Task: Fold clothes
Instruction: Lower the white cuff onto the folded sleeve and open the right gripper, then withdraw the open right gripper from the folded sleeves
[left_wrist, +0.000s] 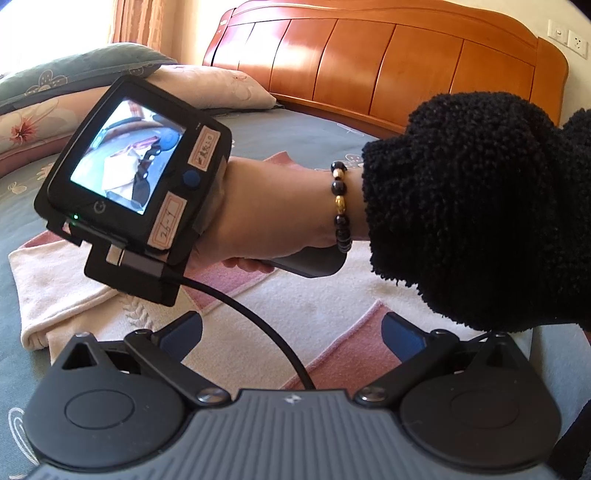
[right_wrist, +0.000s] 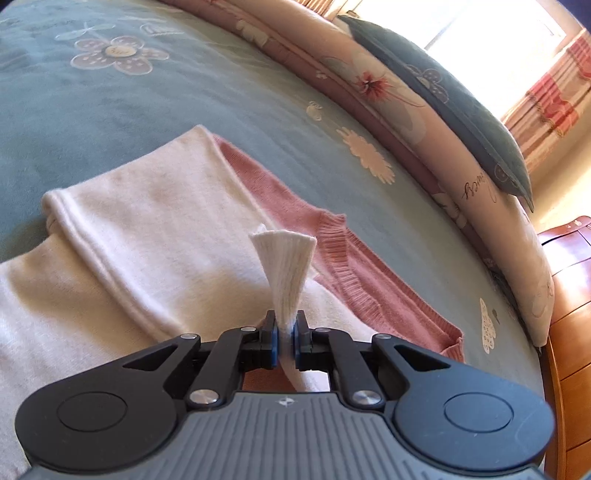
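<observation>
A cream and pink knitted sweater (left_wrist: 321, 306) (right_wrist: 147, 236) lies partly folded on the grey-green bedspread (right_wrist: 110, 99). In the right wrist view my right gripper (right_wrist: 285, 332) is shut on a cream ribbed cuff (right_wrist: 282, 266), which fans out upright above the pads. A pink ribbed hem (right_wrist: 369, 291) lies flat just beyond it. My left gripper (left_wrist: 291, 336) hovers open over the sweater, with only a black cable (left_wrist: 266, 332) crossing between its fingers. In front of it a hand (left_wrist: 266, 210) in a black fuzzy sleeve (left_wrist: 480, 206) holds the right gripper's handle and screen unit (left_wrist: 129, 162).
Flowered pillows (left_wrist: 55, 96) (right_wrist: 424, 122) lie along the head of the bed, in front of an orange wooden headboard (left_wrist: 369, 66). A wooden cabinet (right_wrist: 569, 314) stands past the bed's edge in the right wrist view. A bright window with striped curtains (right_wrist: 546, 99) is behind the pillows.
</observation>
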